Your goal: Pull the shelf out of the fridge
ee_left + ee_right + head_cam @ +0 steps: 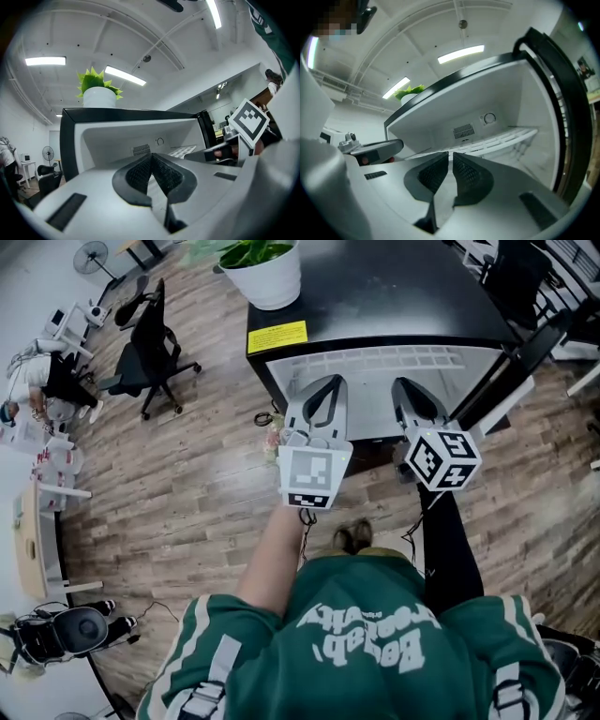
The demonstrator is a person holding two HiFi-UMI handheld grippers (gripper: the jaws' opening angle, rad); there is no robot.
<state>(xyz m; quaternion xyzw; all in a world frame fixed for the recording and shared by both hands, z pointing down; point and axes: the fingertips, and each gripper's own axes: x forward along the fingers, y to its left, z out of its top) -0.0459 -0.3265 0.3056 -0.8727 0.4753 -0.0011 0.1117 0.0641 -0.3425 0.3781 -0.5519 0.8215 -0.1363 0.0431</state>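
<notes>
The small fridge (375, 296) stands open, its black door (511, 362) swung to the right. The white wire shelf (375, 360) lies across the white interior and also shows as the shelf (506, 137) and the shelf (183, 151). My right gripper (451, 154) has its jaws nearly together with only a thin slit, its tips right at the shelf's front rail, apparently pinching it. My left gripper (151, 156) is shut with its tips touching and nothing between them, just left of and below the shelf. From above, the left gripper (323, 382) and the right gripper (405, 385) point into the opening side by side.
A white pot with a green plant (264, 268) sits on the fridge's black top. A black office chair (145, 348) stands on the wood floor to the left. Desks and gear line the left wall (37, 521). My feet (352, 538) are close to the fridge front.
</notes>
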